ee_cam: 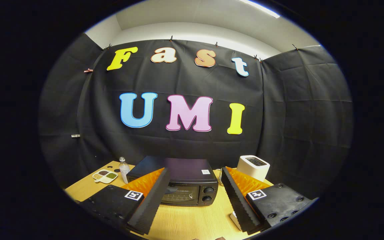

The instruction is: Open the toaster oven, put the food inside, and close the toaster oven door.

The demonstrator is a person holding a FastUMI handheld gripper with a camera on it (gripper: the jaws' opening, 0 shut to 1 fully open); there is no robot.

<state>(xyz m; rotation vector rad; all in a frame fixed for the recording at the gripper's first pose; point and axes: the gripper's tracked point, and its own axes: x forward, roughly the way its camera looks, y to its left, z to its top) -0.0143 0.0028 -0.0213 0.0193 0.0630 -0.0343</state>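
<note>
Booth, start of task — the gripper hangs released, fingers spread wide w/ nothing between them, aimed at the toaster oven low in centre frame. The oven, a boxy black unit w/ matte top, glass door and two round knobs at its right, sits shut on the pale wood-grain table, just beyond the fingertips. Step in hand looks like the approach to open the door; next move prob. calls for hooking the handle at the door's top edge and pulling down. Finger pads are ridged black rubber on orange backing. A white slot toaster sits right of centre; a clear bottle and divided dish lower left. Food item — can't tell which.
</note>
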